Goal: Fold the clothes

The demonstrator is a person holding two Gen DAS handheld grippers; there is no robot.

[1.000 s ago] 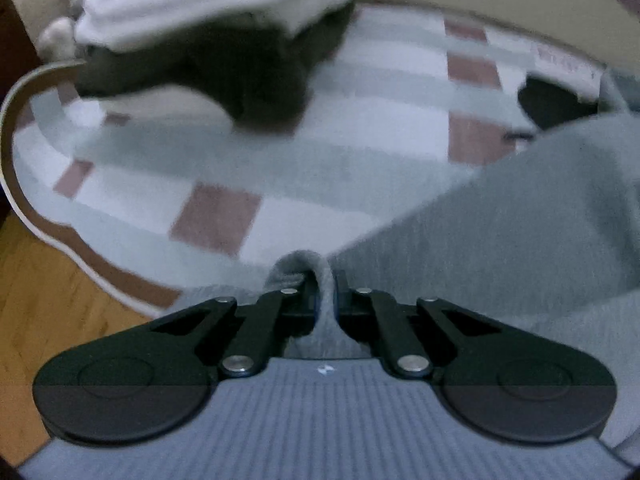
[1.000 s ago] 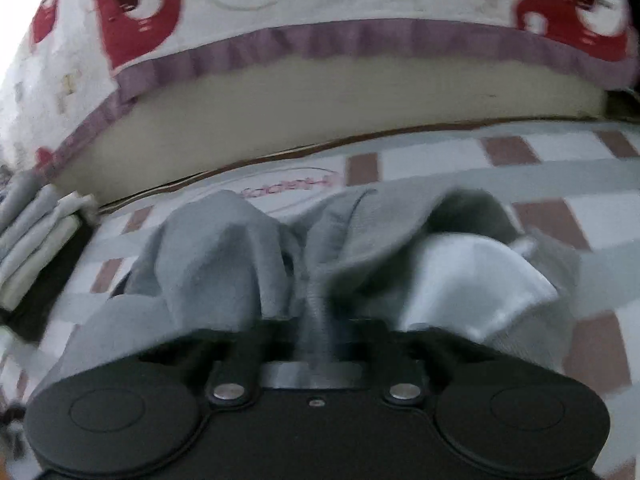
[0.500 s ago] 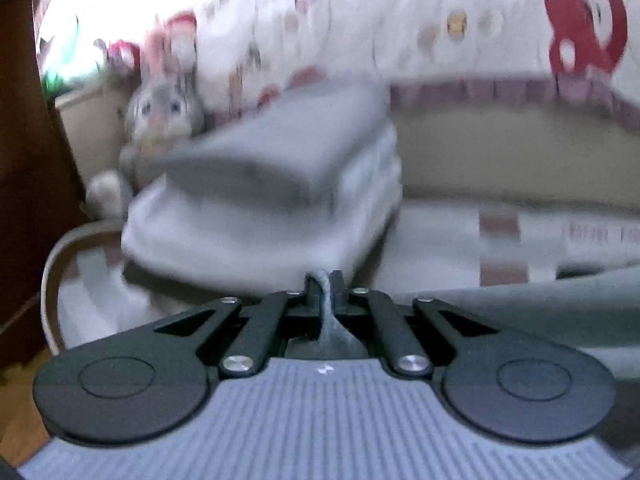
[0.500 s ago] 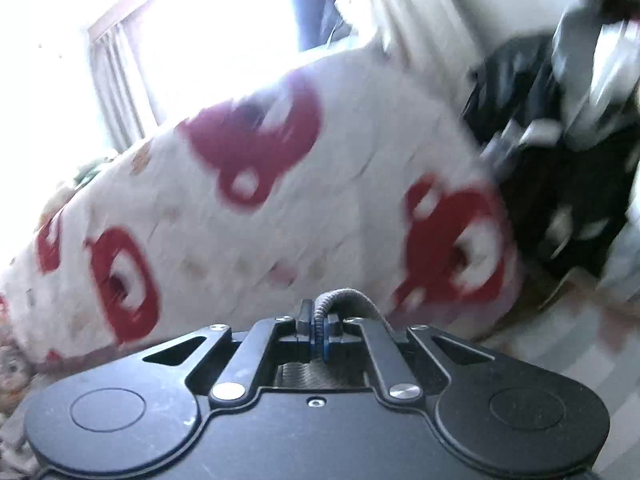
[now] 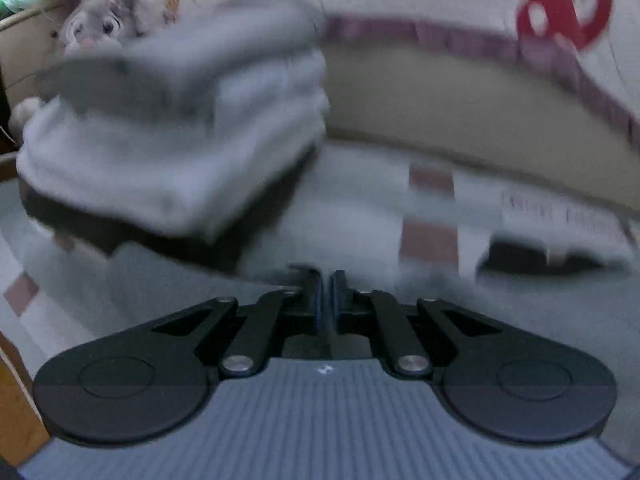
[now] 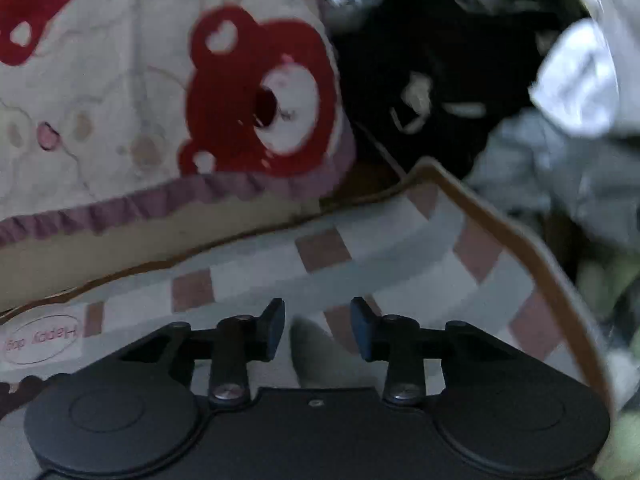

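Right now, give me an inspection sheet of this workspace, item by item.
Surface: checked mat, brown-edged, on a wood floor.
Job's things: blurred folded stack; grey cloth below the right tool.
Clutter: clothes heap; plush rabbit.
Tools: left tool shut, nothing visible between its pads; right tool opening, pads clear of the cloth.
Cables: nothing seen.
Surroundings: bear-print bedding.

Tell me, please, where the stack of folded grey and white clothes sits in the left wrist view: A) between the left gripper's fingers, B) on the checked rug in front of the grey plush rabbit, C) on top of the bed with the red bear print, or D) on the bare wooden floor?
B: the stack of folded grey and white clothes rests on the checked rug, with the grey plush rabbit behind it.
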